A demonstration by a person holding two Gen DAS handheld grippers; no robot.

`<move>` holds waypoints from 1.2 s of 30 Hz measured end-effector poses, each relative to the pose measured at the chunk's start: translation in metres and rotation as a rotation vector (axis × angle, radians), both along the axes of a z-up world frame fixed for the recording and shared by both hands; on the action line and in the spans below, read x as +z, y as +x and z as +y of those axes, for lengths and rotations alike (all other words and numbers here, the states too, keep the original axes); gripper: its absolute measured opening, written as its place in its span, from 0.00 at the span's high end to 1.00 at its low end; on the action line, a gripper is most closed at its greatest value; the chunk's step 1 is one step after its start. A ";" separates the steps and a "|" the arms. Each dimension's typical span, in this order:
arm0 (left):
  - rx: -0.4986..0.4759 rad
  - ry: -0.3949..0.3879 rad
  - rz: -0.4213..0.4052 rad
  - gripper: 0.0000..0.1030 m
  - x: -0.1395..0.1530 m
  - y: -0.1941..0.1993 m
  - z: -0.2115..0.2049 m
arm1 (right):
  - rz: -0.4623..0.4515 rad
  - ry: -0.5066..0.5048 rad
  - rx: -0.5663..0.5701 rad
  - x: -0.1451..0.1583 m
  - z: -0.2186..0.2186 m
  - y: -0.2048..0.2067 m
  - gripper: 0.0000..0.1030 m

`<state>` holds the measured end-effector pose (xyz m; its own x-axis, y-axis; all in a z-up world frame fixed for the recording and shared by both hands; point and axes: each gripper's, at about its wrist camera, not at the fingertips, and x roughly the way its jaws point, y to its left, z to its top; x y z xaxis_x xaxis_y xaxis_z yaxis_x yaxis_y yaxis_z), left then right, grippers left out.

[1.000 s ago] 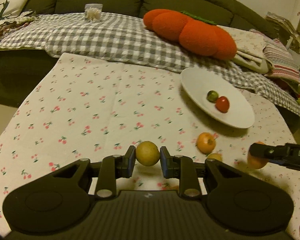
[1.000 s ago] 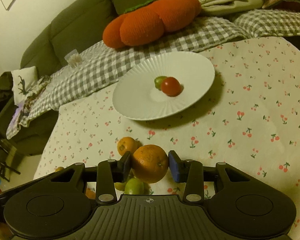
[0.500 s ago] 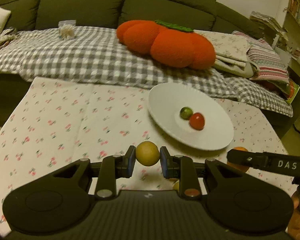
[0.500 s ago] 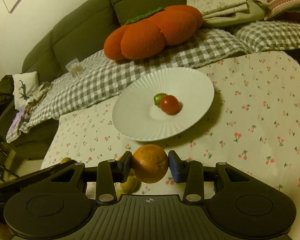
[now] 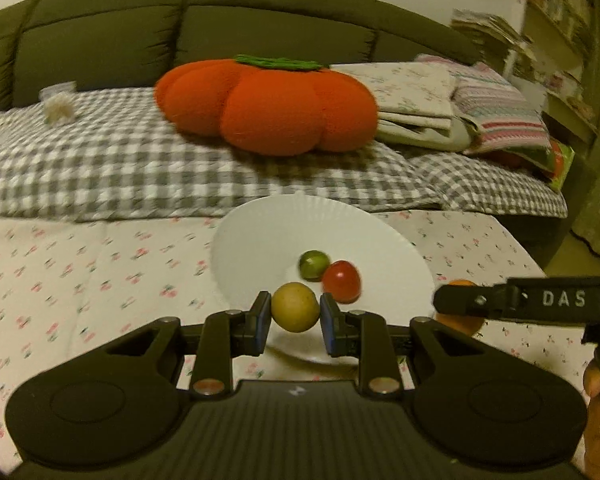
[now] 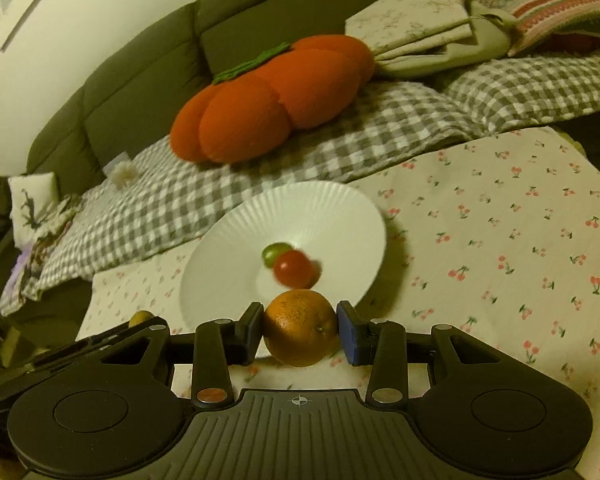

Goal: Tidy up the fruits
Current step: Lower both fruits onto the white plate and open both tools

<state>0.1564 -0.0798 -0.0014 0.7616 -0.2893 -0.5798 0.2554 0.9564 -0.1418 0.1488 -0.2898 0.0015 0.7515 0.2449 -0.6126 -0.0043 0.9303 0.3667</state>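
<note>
White and ribbed, the plate [image 6: 228,256] is the biggest thing we deal with here; it sits on the cherry-print table [image 6: 500,240] just in front of the sofa, and its sloped rim is where trouble could start. We judge that fruit set down on that slope may roll toward the middle and knock what already lies there, or, if let go too near the edge, tip outward onto the cloth and off toward the table's edge.

Next in size, the orange [image 6: 300,332] is clamped between the pads of our right tongs [image 6: 300,330], held just short of the plate's near rim. It is heavy and round, so a release from any height could bounce it into the small fruits.

The yellow fruit [image 5: 295,307], which we cannot name more closely, is gripped by our left tongs [image 5: 295,312] above the near part of the plate. The two tools converge on the same spot: in the left view the right tool's arm reaches in just beside the plate, so a clash of tongs is a real risk if we lower both at once.

Smallest, the red tomato [image 5: 341,281] and the green fruit [image 5: 313,265] touch each other near the plate's centre, right where either load would land; a careless drop could scatter them.
</note>
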 end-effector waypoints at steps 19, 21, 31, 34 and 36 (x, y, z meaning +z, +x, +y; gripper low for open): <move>-0.038 0.074 0.012 0.76 -0.022 0.019 -0.022 | -0.005 -0.081 0.097 -0.019 0.020 0.040 0.62; -0.034 0.079 0.014 0.76 -0.024 0.021 -0.023 | -0.003 -0.090 0.103 -0.020 0.022 0.041 0.62; -0.025 0.089 -0.002 0.55 -0.023 0.019 -0.018 | -0.009 -0.069 0.083 -0.019 0.017 0.042 0.43; -0.012 0.075 0.005 0.55 -0.020 0.017 -0.012 | -0.008 -0.050 0.057 -0.016 0.012 0.040 0.42; -0.003 0.061 0.007 0.55 -0.018 0.016 -0.007 | -0.002 -0.015 0.031 -0.014 0.004 0.039 0.42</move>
